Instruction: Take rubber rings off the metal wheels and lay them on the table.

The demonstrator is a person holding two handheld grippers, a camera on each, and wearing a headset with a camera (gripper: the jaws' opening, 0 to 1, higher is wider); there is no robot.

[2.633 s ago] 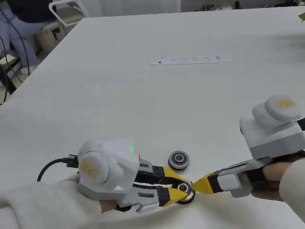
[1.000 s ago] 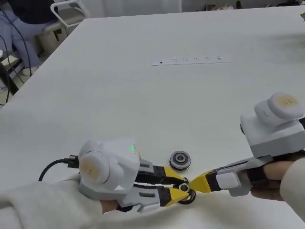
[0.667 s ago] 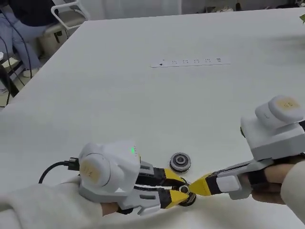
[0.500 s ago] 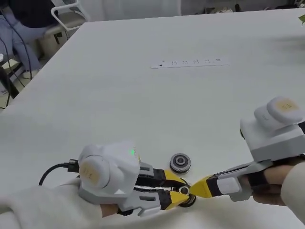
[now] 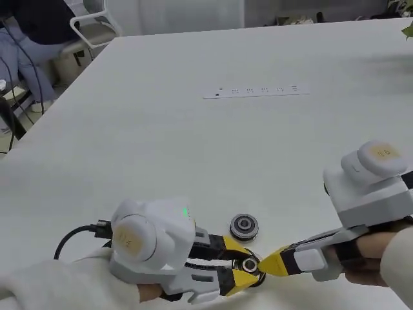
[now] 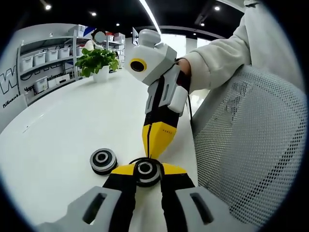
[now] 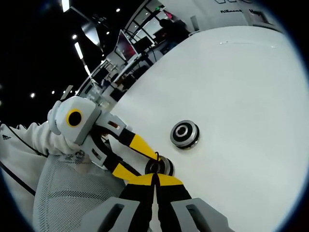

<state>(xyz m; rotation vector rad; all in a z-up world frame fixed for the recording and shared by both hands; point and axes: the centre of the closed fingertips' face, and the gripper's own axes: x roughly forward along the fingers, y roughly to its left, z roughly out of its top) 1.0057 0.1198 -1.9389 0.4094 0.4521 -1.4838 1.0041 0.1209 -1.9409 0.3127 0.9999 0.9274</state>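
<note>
My left gripper [image 5: 247, 268] [image 6: 146, 170] is shut on a small metal wheel [image 5: 250, 265] [image 6: 147, 172] [image 7: 161, 166], which it holds just above the white table [image 5: 193, 142] near its front edge. A thin black rubber ring [image 6: 136, 160] arcs up off that wheel's rim. My right gripper [image 5: 263, 265] [image 7: 155, 176] comes in from the right, jaws pressed together, with its yellow tips pinching the ring at the wheel's edge. A second wheel [image 5: 244, 226] [image 6: 103, 161] [image 7: 184, 133], its black ring around it, lies flat on the table just behind.
A white power strip [image 5: 256, 91] lies mid-table, farther back. A chair [image 5: 90, 22] and a seated person [image 5: 29, 26] are beyond the far left corner. A potted plant [image 6: 96, 60] stands far down the table. A mesh chair back [image 6: 251, 145] is close to the front edge.
The head camera has tilted, so the whole picture shifted. Both grippers have stayed together at the held wheel, and the second wheel has not moved.
</note>
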